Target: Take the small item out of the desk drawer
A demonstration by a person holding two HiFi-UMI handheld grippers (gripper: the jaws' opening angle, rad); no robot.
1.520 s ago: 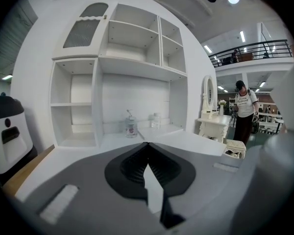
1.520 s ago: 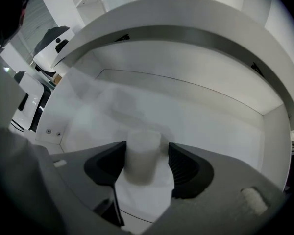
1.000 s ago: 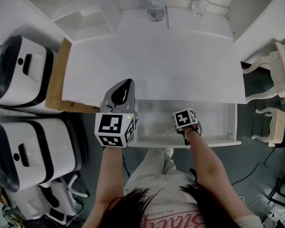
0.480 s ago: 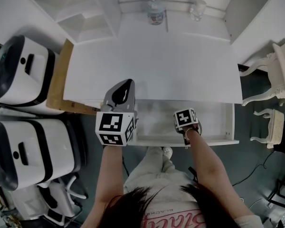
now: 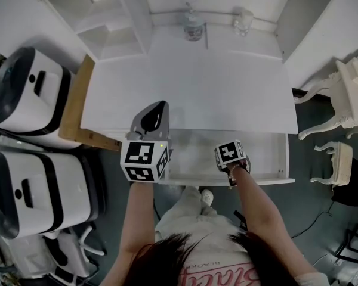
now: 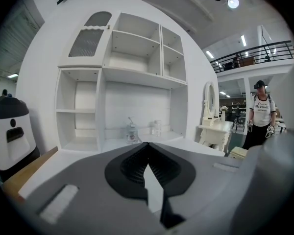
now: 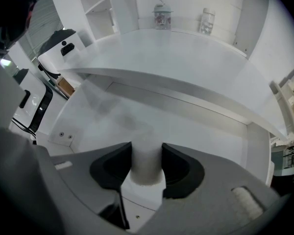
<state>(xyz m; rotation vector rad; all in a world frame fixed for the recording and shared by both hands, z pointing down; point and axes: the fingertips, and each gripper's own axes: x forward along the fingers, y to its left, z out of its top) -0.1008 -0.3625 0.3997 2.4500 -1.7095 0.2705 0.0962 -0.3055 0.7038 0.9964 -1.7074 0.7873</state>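
Right gripper view: jaws on item [image 7: 146, 161]

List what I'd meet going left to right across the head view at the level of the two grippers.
White machine, left gripper, right gripper holding the small white item, white stool.

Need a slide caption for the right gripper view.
Right gripper holds a small white item over the open drawer.

bottle [image 5: 194, 24] and jar [image 5: 242, 19] stand far back on the desk [image 5: 215, 85], the open drawer [image 5: 265, 152] below its front.
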